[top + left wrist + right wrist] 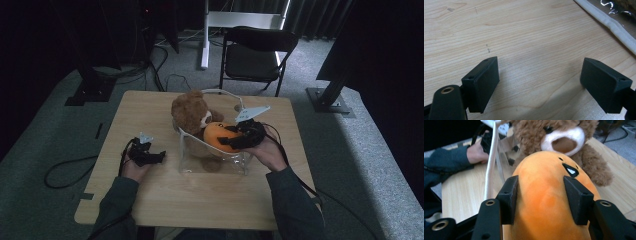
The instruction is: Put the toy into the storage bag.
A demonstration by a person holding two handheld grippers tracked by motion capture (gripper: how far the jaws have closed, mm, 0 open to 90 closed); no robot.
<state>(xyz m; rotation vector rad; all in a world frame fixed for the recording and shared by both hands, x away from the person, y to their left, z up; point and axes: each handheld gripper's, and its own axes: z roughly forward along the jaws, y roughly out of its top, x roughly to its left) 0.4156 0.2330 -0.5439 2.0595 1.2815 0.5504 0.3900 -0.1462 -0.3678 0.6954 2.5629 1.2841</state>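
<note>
Orange plush toy [549, 202] between right gripper's [545, 200] fingers [509, 197]

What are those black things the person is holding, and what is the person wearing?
Each hand carries a black gripper, left gripper and right gripper, with two blocky flat-faced jaws, brass-ringed screw holes, a pale three-cornered plate on top and a trailing black cable. The person wears dark grey-green long sleeves.

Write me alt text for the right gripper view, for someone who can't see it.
The right gripper has its two black jaws pressed on the sides of an orange plush toy. Behind it sits a brown teddy bear on a wooden table, with the white-edged rim of a clear bag at left.
</note>
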